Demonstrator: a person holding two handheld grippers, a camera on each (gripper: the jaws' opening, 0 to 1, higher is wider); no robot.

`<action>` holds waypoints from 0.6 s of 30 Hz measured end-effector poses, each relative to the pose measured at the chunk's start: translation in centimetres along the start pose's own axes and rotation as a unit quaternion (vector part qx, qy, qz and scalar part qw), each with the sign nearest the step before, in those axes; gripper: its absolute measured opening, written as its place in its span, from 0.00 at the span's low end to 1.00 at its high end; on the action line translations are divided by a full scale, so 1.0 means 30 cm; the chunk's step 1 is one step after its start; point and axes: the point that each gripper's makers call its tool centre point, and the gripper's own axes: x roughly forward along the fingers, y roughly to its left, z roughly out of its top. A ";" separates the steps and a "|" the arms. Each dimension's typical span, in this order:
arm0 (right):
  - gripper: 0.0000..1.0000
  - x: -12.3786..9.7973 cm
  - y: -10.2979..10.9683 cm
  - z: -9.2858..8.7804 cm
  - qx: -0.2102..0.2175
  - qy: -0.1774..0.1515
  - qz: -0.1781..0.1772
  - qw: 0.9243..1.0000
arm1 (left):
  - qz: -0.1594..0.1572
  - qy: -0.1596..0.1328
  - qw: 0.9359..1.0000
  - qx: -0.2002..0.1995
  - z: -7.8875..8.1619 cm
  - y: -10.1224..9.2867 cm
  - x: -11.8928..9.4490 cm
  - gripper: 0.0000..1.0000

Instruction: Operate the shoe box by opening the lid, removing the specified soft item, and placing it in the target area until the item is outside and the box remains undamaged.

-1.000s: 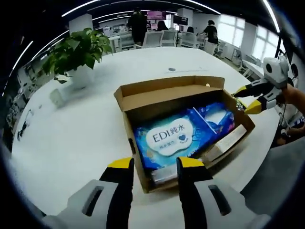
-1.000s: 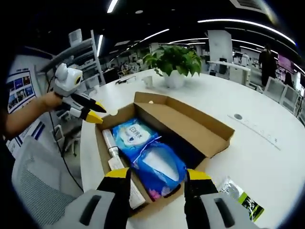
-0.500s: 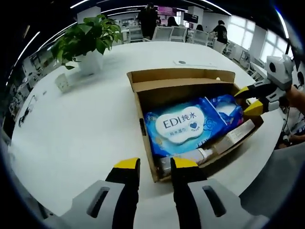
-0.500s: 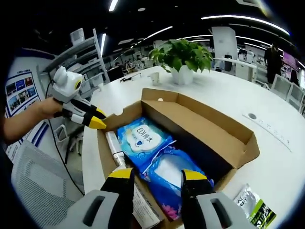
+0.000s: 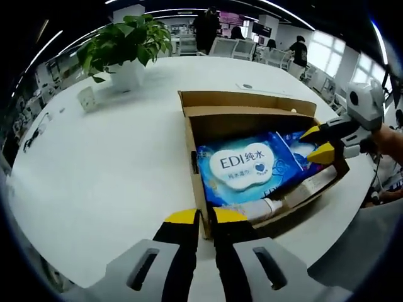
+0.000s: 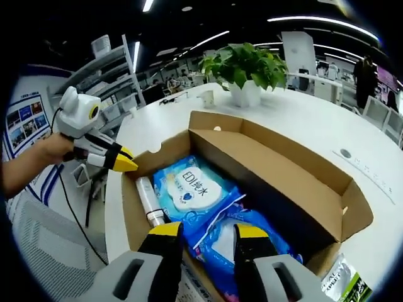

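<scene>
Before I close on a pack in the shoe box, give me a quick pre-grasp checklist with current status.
1. Lid open: ok. The shoe box stands open with its flap folded back.
2. Soft item reachable: ok. The blue EDI wipes pack lies uncovered on top.
3. Right hand-held gripper placement: ok. It hangs over the second blue pack, jaws narrowly apart.
4. Left hand-held gripper steadying the box: cannot tell. Jaws nearly together at the near wall; grip unclear.
5. Box damage: ok, none visible.
6. Target area: cannot tell.
</scene>
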 end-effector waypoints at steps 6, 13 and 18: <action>0.24 0.034 0.007 0.009 0.003 0.002 0.003 1.000 | 0.000 -0.004 1.000 -0.006 -0.001 0.000 0.000 0.06; 0.22 0.081 0.012 -0.002 0.009 0.018 0.000 1.000 | 0.001 -0.005 1.000 -0.012 -0.003 0.000 0.000 0.06; 0.19 0.109 0.009 -0.020 0.022 0.032 -0.005 0.999 | 0.001 -0.006 1.000 -0.016 -0.002 -0.002 0.001 0.05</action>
